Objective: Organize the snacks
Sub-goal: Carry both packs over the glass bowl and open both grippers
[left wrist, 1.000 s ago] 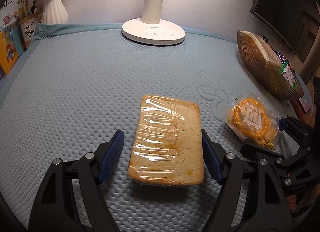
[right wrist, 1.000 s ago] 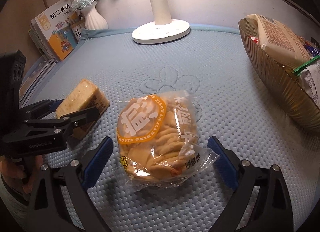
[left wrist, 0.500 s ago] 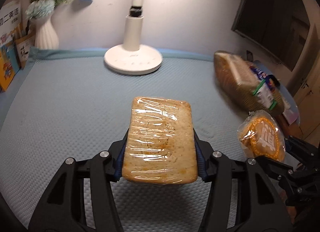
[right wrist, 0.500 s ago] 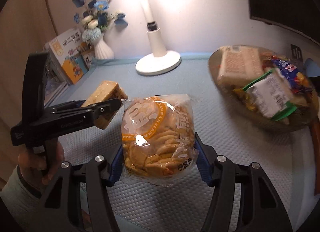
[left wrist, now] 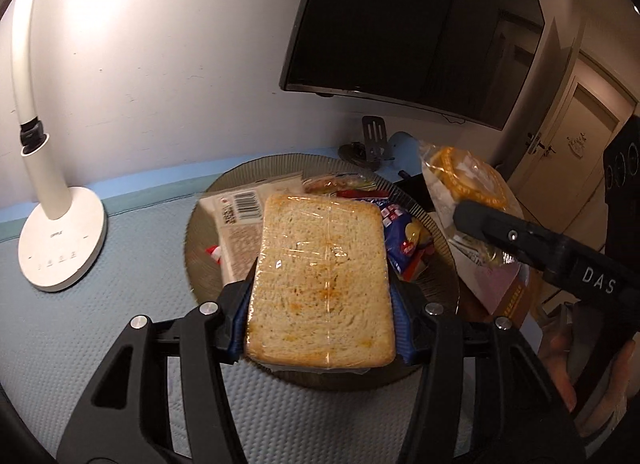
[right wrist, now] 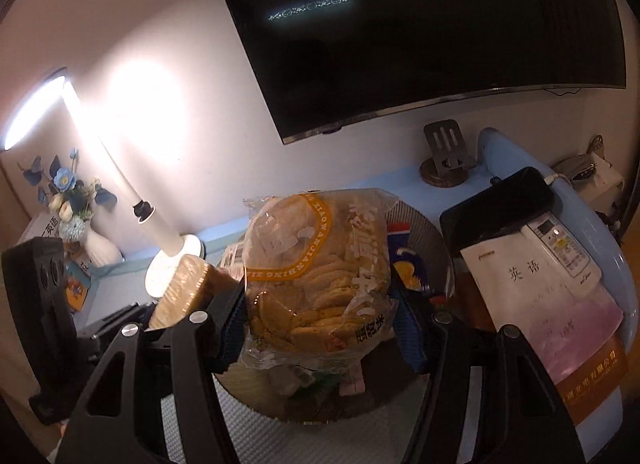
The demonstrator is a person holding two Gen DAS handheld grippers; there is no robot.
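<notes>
Plastic-wrapped rectangular toast slab [left wrist: 320, 284] is clamped across its short sides by the left gripper [left wrist: 320, 320], long axis pointing forward, suspended over the ribbed gold snack tray [left wrist: 200, 232]. Right gripper [right wrist: 316, 328] likewise grips the clear cracker bag [right wrist: 316, 276] above it.

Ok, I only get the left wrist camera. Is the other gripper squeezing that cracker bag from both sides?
Observer: Yes. The right wrist view shows the right gripper with a blue pad pressed on each side of the cracker bag.
Operator: What's past the plate over there?
Observer: Beyond the plate, a black phone lies next to a white remote control.
Operator: Are there any flowers?
Observer: Yes, blue and white ones in a white vase, left of the lamp.
</notes>
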